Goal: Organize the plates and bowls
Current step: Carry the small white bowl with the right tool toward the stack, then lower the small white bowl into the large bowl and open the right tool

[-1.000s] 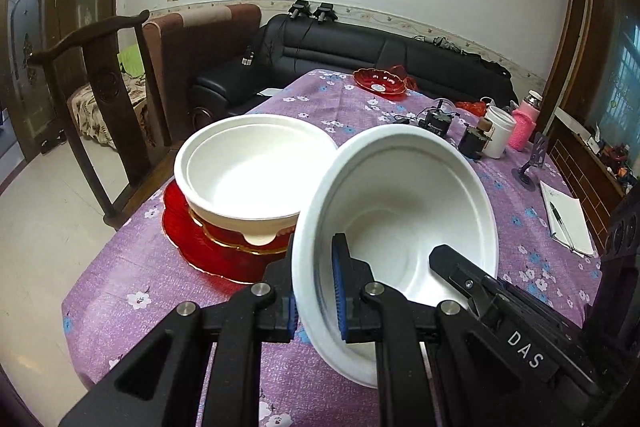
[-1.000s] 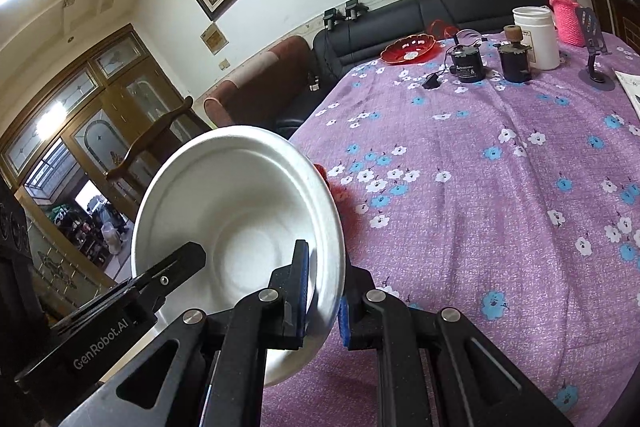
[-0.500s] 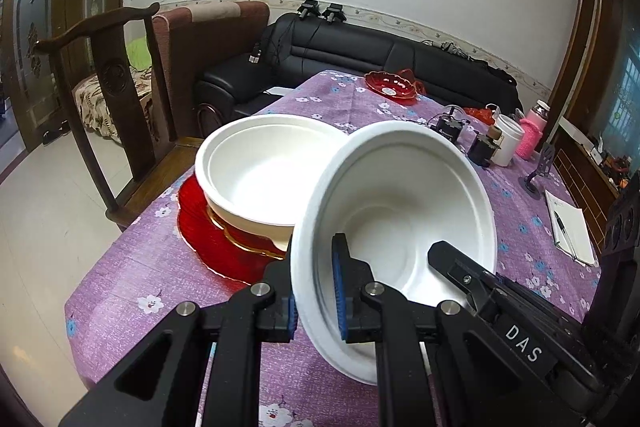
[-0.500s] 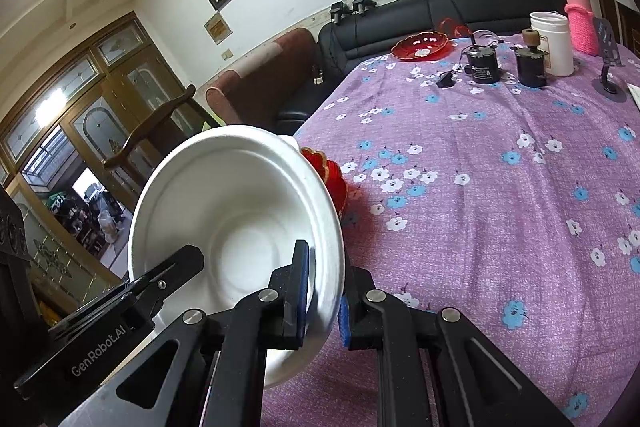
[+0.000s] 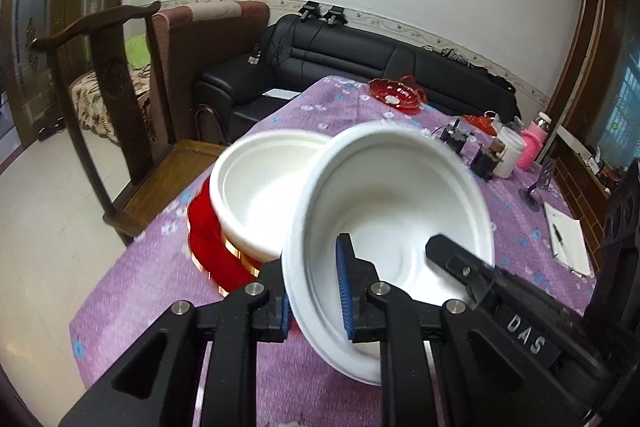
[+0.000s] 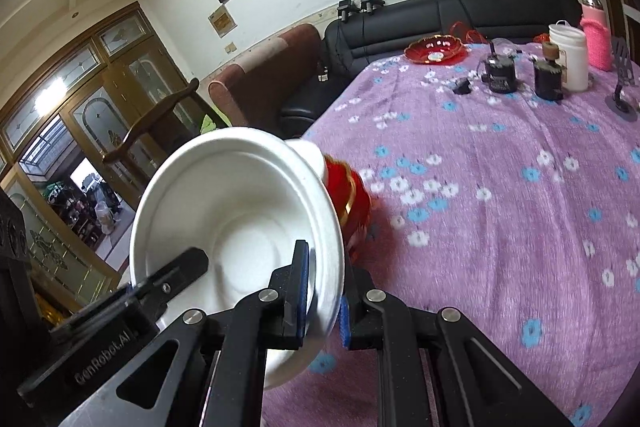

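A white bowl (image 5: 392, 211) (image 6: 240, 211) hangs tilted above the purple tablecloth, gripped at opposite sides of its rim. My left gripper (image 5: 314, 299) has the near rim between its blue pads, and its jaws are opening slightly. My right gripper (image 6: 324, 291) is shut on the rim's other side; one of its fingers (image 5: 460, 263) reaches into the bowl. Just left of the held bowl, a second white bowl (image 5: 260, 195) rests on a stack of red gold-edged plates (image 5: 208, 239) (image 6: 348, 195). The held bowl's edge overlaps that bowl's rim in the left wrist view.
A red glass dish (image 5: 396, 93) (image 6: 434, 49) sits at the table's far end. Small dark jars (image 6: 500, 75), a white tub (image 6: 568, 55) and a pink bottle (image 5: 532, 147) stand far right, a notebook (image 5: 566, 243) beside them. A wooden chair (image 5: 120, 99) stands at the table's left edge.
Both grippers have carried the held bowl leftward toward the stack, so its rim now overlaps the stacked bowl. The left pads stand a little wider apart.
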`<state>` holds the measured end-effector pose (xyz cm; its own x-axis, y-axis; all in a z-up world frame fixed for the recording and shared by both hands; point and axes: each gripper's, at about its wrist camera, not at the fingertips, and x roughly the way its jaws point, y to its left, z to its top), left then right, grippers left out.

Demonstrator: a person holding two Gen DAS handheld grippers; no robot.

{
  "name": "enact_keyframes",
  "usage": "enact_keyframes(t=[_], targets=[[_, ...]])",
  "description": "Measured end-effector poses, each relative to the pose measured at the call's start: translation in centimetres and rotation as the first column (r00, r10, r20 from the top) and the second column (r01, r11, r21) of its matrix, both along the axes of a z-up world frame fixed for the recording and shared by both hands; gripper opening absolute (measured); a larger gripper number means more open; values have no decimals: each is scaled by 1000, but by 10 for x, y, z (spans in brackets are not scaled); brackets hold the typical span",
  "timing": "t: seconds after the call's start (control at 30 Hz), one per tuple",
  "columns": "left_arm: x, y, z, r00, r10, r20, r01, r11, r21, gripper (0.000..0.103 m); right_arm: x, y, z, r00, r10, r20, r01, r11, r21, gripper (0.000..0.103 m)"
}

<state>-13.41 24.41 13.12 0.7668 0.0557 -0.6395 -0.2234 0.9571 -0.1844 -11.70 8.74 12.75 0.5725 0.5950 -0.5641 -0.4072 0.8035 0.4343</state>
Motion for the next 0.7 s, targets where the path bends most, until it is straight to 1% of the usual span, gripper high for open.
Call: enact_keyframes(t=[0.07, 0.2, 0.27, 0.33, 0.43, 0.53, 0.63, 0.7], targets=[[7, 7, 13, 1000, -13, 16, 13, 1000, -8, 16, 9, 5, 15, 1000, 2, 11, -2, 1000, 7, 14], [20, 18, 39, 998, -1, 61, -2, 999, 42, 17, 21, 24, 48, 998, 16, 62, -15, 1000, -18, 14], [27, 25, 45, 998, 8, 60, -12, 998, 61, 18, 27, 36, 59, 996, 25, 82, -22, 999, -41, 15], [36, 31, 46, 999, 14, 49, -18, 997, 77, 19, 34, 46, 63, 996, 32, 80, -28, 998, -54, 15], [47, 39, 41, 999, 26, 25, -28, 994, 106, 19, 48, 58, 58, 998, 39, 43, -37, 997, -60, 15], [57, 47, 29, 999, 37, -4, -36, 991, 130, 19, 62, 68, 43, 999, 45, -7, -46, 997, -58, 15], [68, 58, 16, 998, 44, -46, -38, 992, 120, 19, 72, 76, 25, 997, 52, -61, -56, 997, -50, 15], [75, 65, 5, 996, 48, -81, -38, 993, 116, 19, 76, 82, 17, 996, 52, -79, -57, 996, -62, 15]])
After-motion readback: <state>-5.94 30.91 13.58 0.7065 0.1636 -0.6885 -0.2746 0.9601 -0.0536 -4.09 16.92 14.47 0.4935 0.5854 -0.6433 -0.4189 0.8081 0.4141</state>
